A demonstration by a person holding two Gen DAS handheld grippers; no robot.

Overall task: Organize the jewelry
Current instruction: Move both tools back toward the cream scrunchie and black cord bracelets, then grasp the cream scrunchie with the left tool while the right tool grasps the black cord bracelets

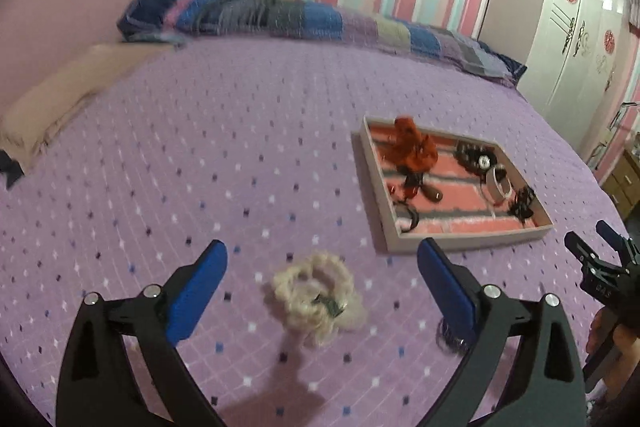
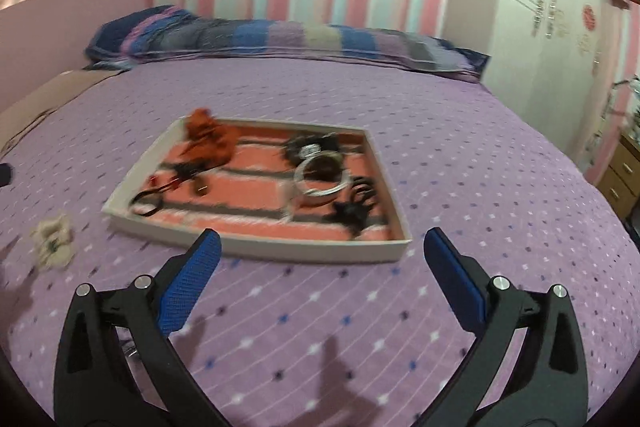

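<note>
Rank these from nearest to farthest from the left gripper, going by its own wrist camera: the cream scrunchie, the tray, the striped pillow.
1. Cream scrunchie, on the bedspread just ahead of the left gripper.
2. Tray, farther off, to the right.
3. Striped pillow, along the far wall.

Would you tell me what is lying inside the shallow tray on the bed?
The tray holds an orange fabric piece, a white bangle and dark tangled accessories on a pink striped liner; anything beneath them is hidden.
</note>
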